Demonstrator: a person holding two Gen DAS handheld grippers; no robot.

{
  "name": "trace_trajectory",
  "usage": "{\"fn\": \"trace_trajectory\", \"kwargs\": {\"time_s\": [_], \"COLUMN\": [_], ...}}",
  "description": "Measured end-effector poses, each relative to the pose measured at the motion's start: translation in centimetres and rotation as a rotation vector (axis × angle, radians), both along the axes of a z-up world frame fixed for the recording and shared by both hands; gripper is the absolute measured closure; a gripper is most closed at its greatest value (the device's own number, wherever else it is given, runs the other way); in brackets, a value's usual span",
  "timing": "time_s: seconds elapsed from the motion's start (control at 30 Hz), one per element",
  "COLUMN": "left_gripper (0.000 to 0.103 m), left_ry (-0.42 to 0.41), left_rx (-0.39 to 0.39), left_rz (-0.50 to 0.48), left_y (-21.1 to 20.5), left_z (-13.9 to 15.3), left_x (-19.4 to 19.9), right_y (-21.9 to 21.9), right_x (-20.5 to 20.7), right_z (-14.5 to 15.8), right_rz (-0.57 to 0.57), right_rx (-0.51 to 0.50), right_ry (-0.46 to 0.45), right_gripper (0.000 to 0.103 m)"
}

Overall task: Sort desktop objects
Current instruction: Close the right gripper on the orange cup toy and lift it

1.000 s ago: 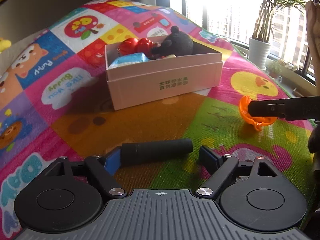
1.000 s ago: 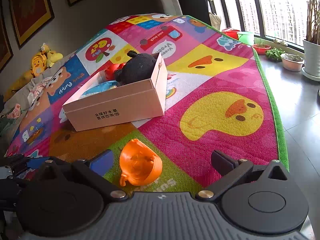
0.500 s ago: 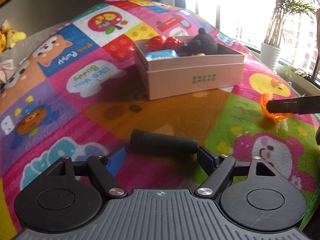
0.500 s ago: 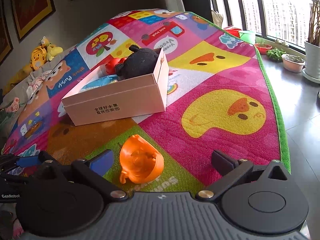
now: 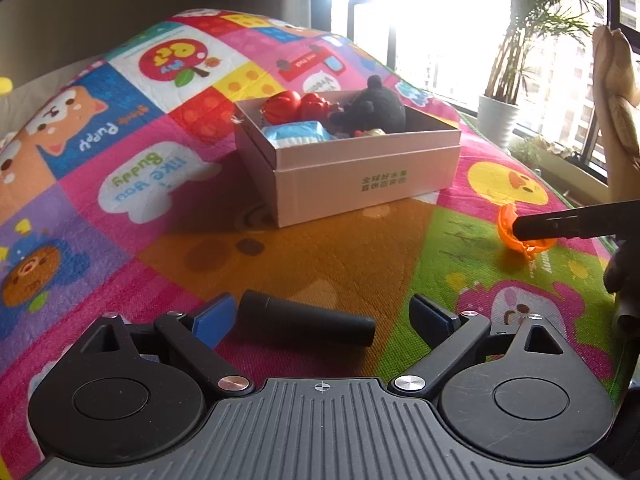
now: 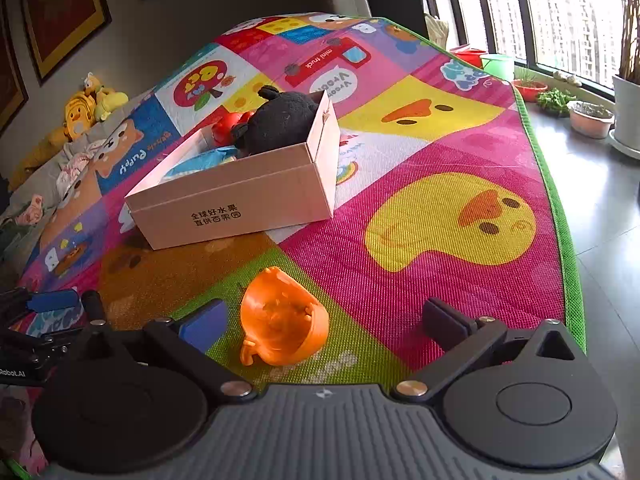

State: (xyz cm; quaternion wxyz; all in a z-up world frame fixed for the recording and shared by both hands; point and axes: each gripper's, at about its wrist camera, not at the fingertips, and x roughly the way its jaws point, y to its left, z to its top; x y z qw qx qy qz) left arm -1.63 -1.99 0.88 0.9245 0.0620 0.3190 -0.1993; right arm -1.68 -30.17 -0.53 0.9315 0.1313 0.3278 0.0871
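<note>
While both grippers sit low over the colourful play mat [image 5: 120, 184], each has a loose item framed between parted fingers, and neither has closed on anything. Starting at the left, the left gripper [image 5: 326, 314] has its jaws wide apart around a black cylinder [image 5: 306, 322] lying crosswise on the mat; one end sits just beside the blue pad [image 5: 214, 318], while the other end stops short of the right pad. To grip it well, I would shift slightly rightward so the cylinder is centred, then close on its ends without letting it roll. Further along, the pink cardboard box [image 5: 360, 184] stands ahead of both grippers, already holding a black plush toy [image 5: 372, 110], red toys [image 5: 298, 106] and a blue-and-white packet [image 5: 298, 134], so it looks like the place for both loose items. To the right, the right gripper [image 6: 324, 322] is likewise spread open around an orange plastic toy [image 6: 282, 320] resting on the green patch of mat, nearer the left pad than the right. Its rounded, hollow shape may squirm out, so I would centre it, close slowly across the widest part, and lift clear of the box wall [image 6: 236, 204] before letting go inside.
</note>
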Motion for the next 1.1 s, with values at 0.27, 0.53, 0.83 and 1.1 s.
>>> {"fn": "trace_trajectory", "kwargs": {"time_s": [0.27, 0.53, 0.83, 1.1], "left_gripper": [0.006, 0.006, 0.006, 0.022], "left_ry": [-0.006, -0.012, -0.007, -0.003], "left_rx": [0.05, 0.094, 0.127, 0.102], "left_rz": [-0.067, -0.088, -0.121, -0.109], "left_y": [-1.6, -1.3, -2.2, -2.9], "left_z": [-0.8, -0.4, -0.9, -0.8], "left_x": [-0.9, -0.6, 0.4, 1.0], "right_y": [1.6, 6.2, 4.6, 4.6], "right_x": [-0.4, -1.1, -0.6, -0.9], "right_z": [0.2, 0.8, 1.0, 1.0], "right_rz": [0.058, 0.188, 0.175, 0.203], "right_rx": [-0.073, -0.352, -0.293, -0.259], "right_ry": [-0.008, -0.075, -0.016, -0.004], "right_gripper": [0.0, 0.01, 0.055, 0.055]}}
